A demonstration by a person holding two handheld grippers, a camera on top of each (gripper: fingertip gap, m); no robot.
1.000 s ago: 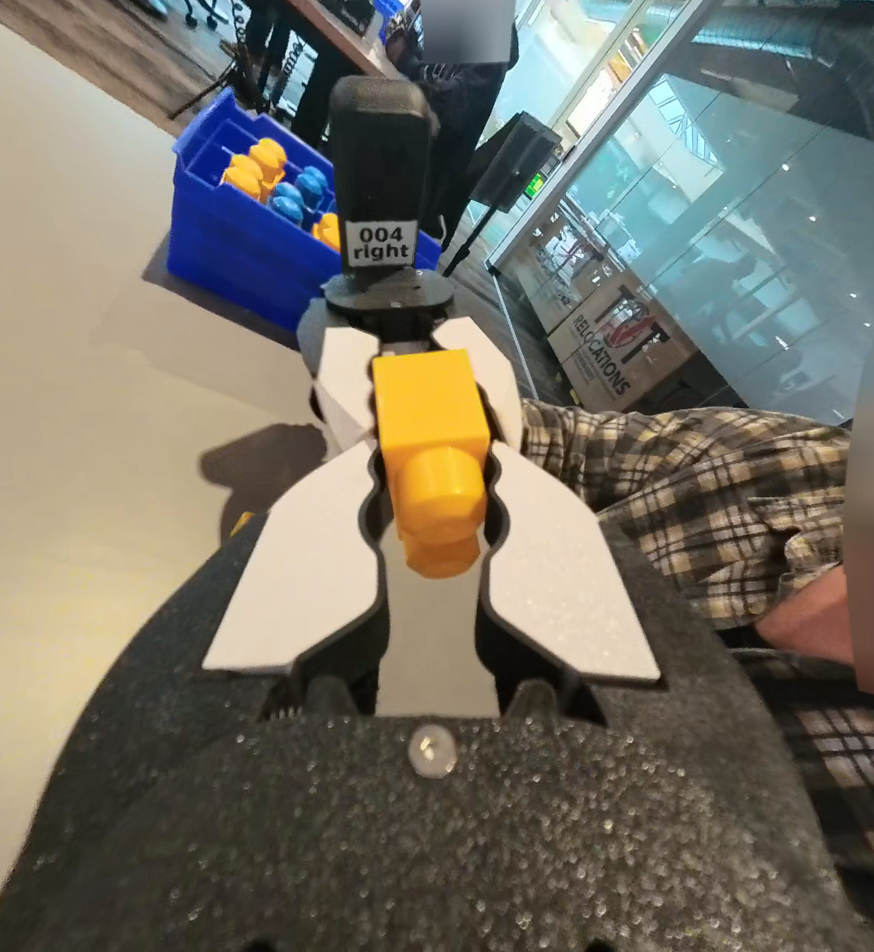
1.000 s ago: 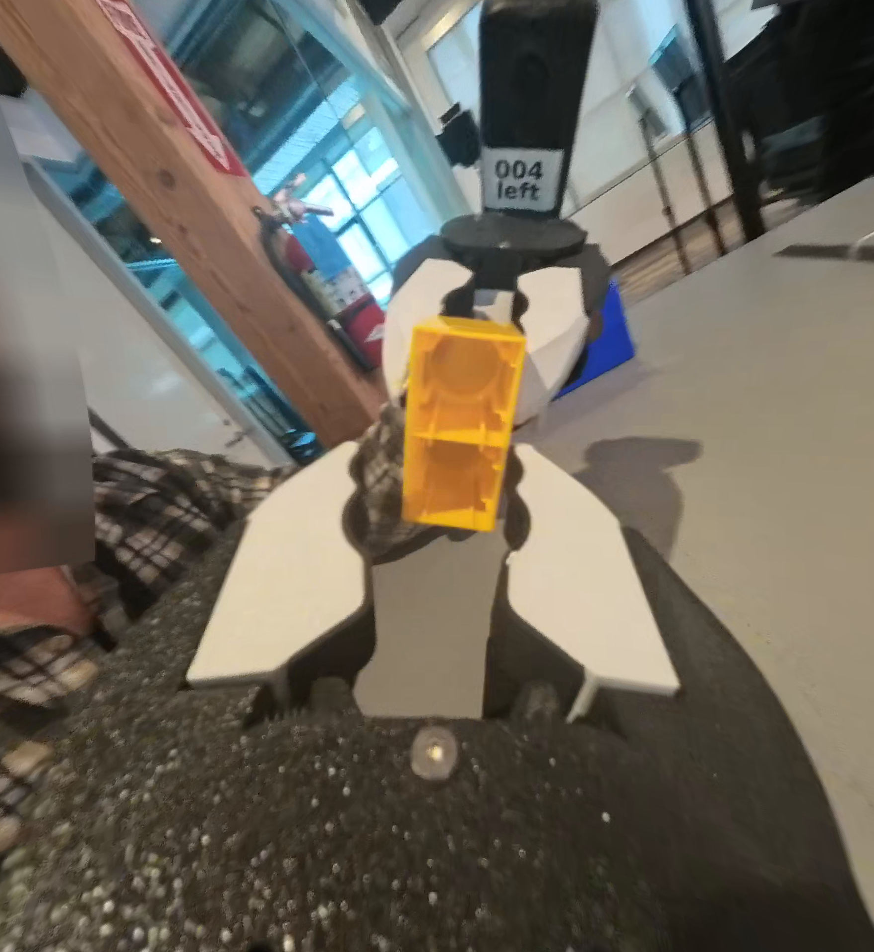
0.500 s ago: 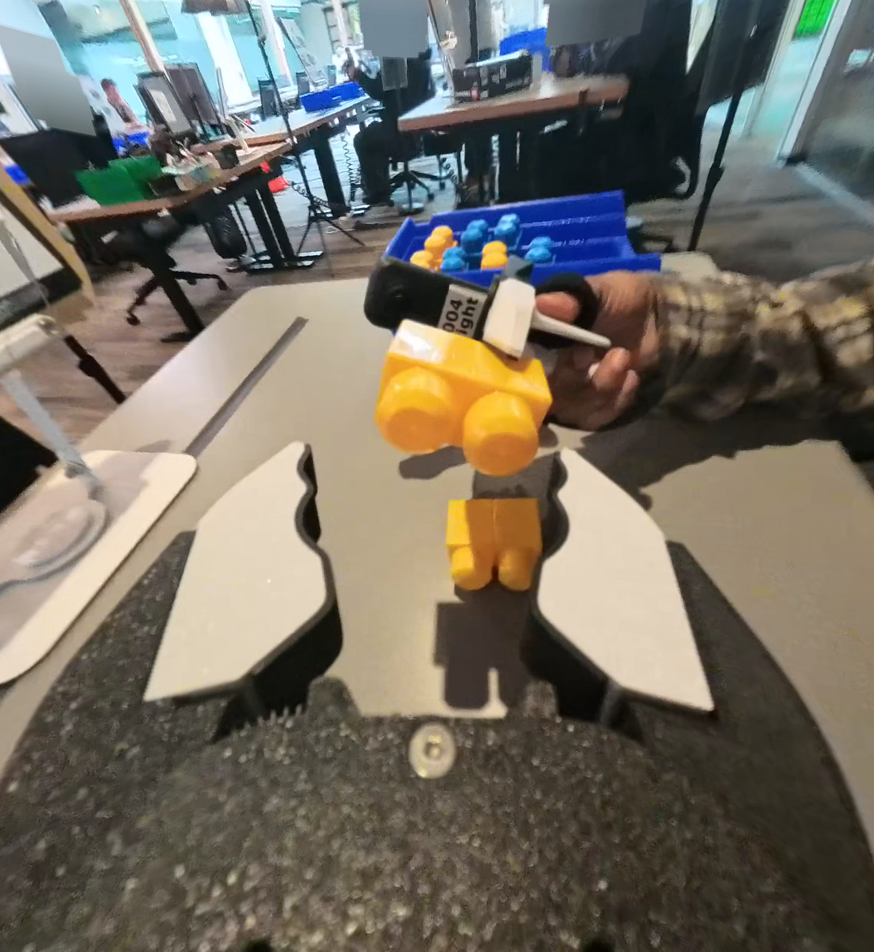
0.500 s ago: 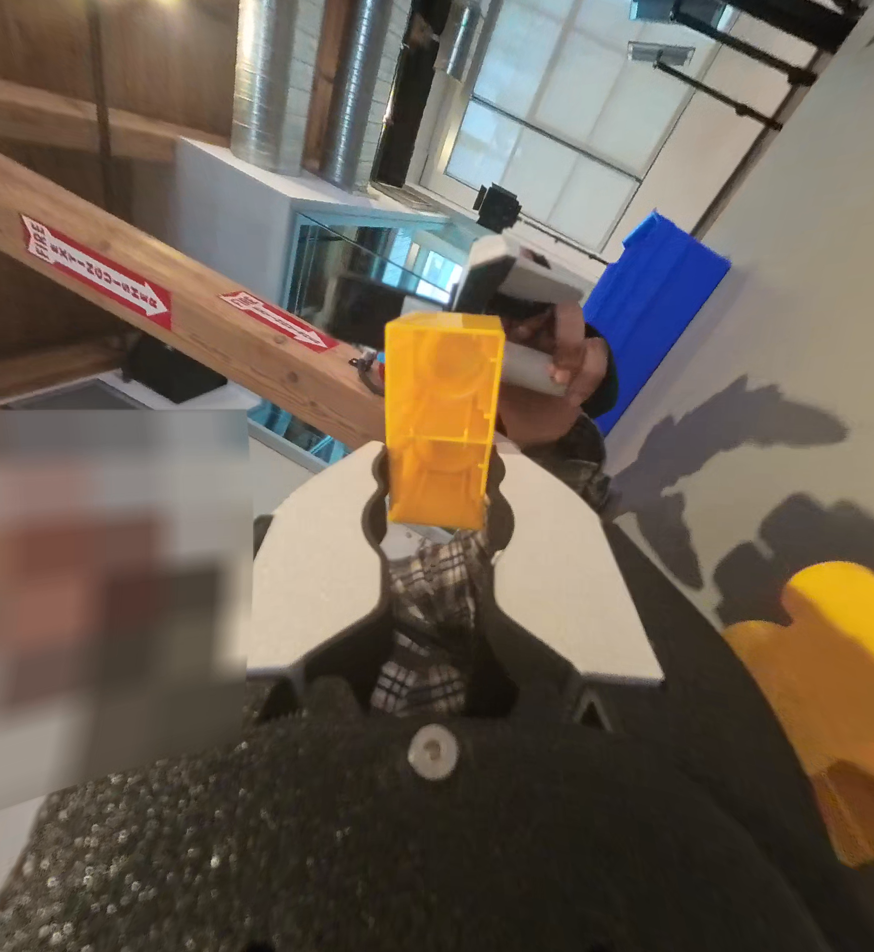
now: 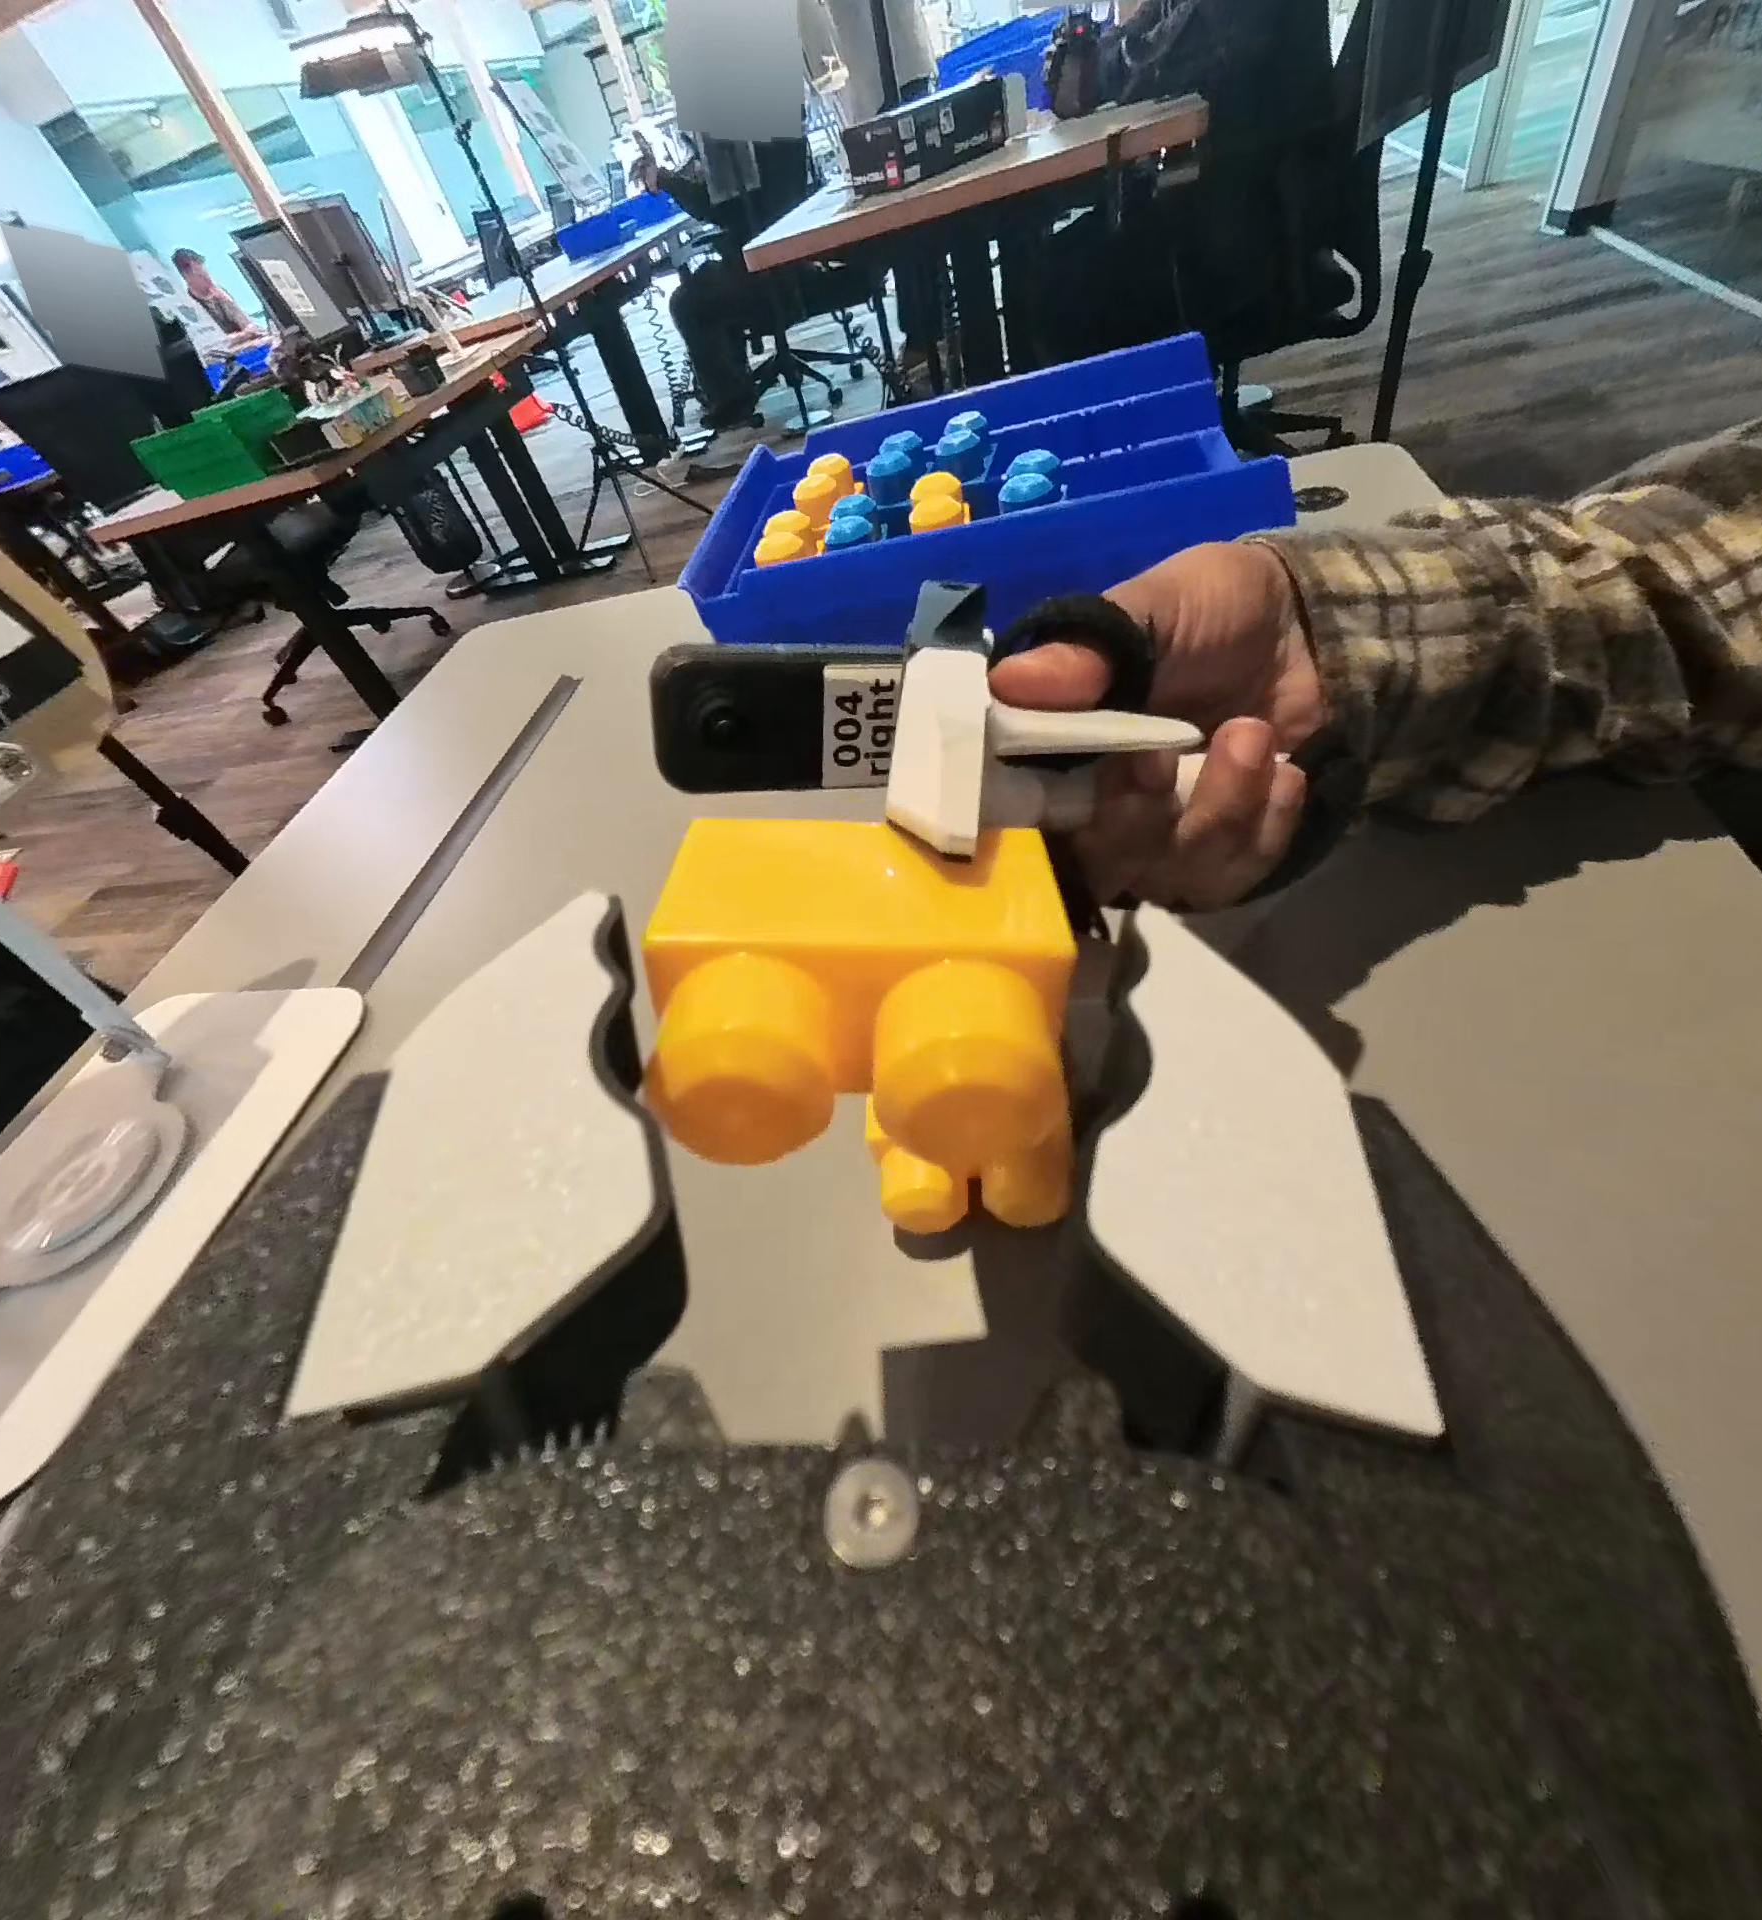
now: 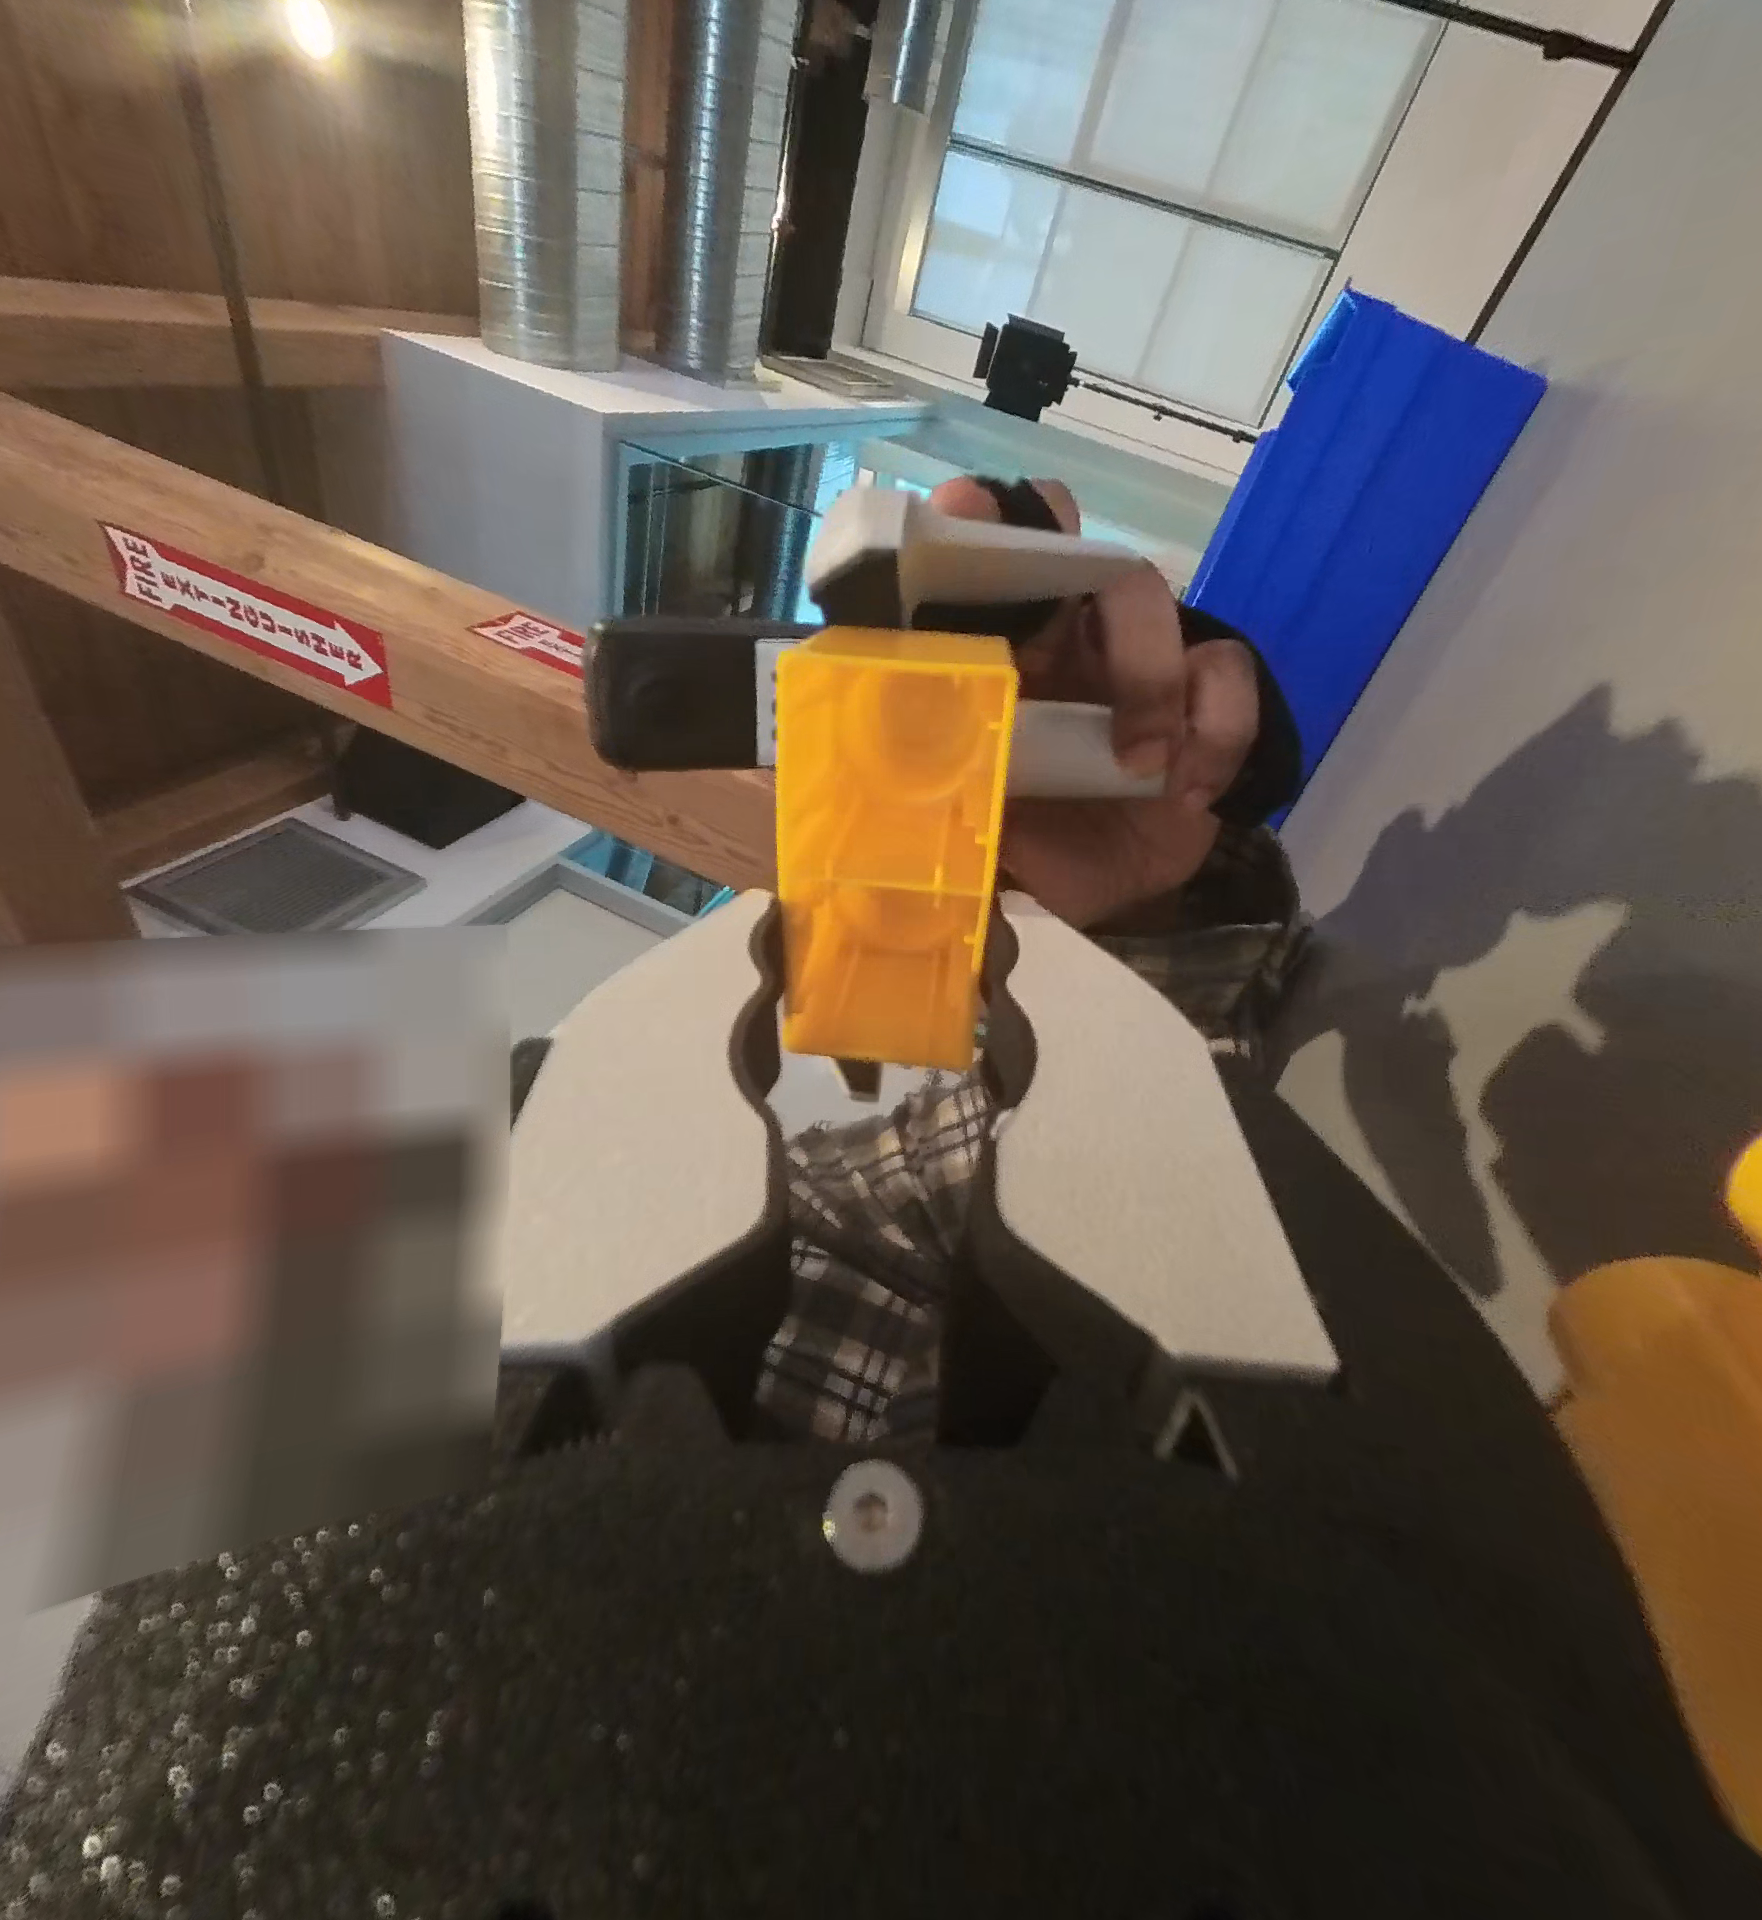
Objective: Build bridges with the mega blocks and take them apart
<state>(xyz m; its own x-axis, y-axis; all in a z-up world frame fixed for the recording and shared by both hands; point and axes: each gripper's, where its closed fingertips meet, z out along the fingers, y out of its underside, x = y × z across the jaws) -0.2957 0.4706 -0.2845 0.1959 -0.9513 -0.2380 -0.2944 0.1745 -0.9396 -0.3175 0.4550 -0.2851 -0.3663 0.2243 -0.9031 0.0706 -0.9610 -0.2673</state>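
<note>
Large yellow two-stud plastic block [image 5: 856, 935], clenched in right hand-held gripper [image 6: 882, 997], is now nearer left hand-held gripper [image 5: 861, 1039], jaws spread, empty; small yellow block [image 5: 970, 1174] sitting on grey bench [image 5: 1531, 1039], open surface around.

Big open office, brown desks [image 5: 970, 187], black chairs [image 5: 1261, 239], wood floor [image 5: 233, 717], glass walls [image 5: 1729, 135], wooden beam [image 6: 233, 582], shiny pipes [image 6: 544, 177], bright window [image 6: 1147, 187]

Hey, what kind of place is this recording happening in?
Probably an open-plan office or lab: rows of desks with office chairs and monitors, plus exposed metal ducts overhead.
</note>
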